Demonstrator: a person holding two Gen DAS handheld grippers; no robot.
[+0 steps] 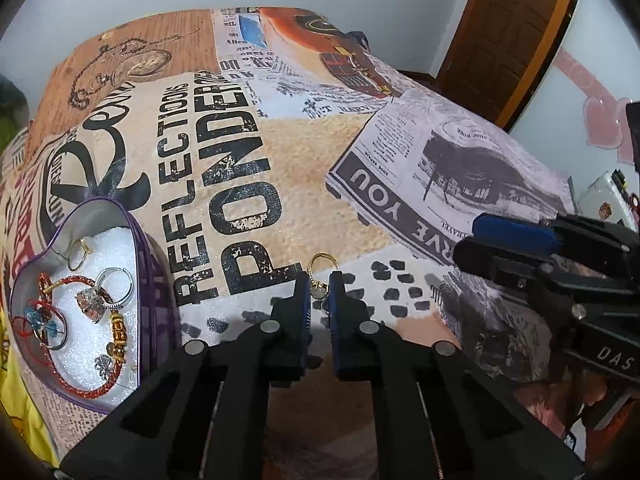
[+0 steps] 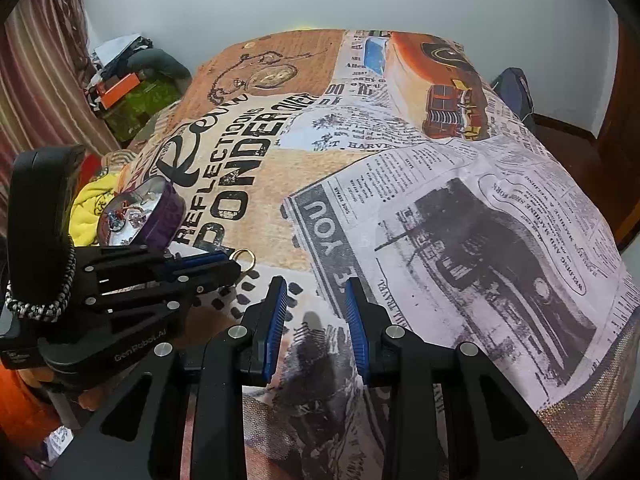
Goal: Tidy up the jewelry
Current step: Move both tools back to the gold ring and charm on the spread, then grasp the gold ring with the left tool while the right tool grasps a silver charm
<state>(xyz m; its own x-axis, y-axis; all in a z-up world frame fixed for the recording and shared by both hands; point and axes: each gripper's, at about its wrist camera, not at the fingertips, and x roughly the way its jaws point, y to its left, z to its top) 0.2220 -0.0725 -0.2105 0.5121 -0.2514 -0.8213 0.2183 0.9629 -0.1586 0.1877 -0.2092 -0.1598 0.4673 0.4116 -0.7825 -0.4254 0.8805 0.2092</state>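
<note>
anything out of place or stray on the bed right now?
One gold ring is outside the heart-shaped tin, out on the printed bedspread. The left gripper has it between its fingers. The rest of the jewelry lies inside the tin. Nothing looks spilled or damaged.

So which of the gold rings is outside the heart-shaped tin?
The gold ring pinched in the left tongs, on the printed cloth; the other lies inside the tin.
</note>
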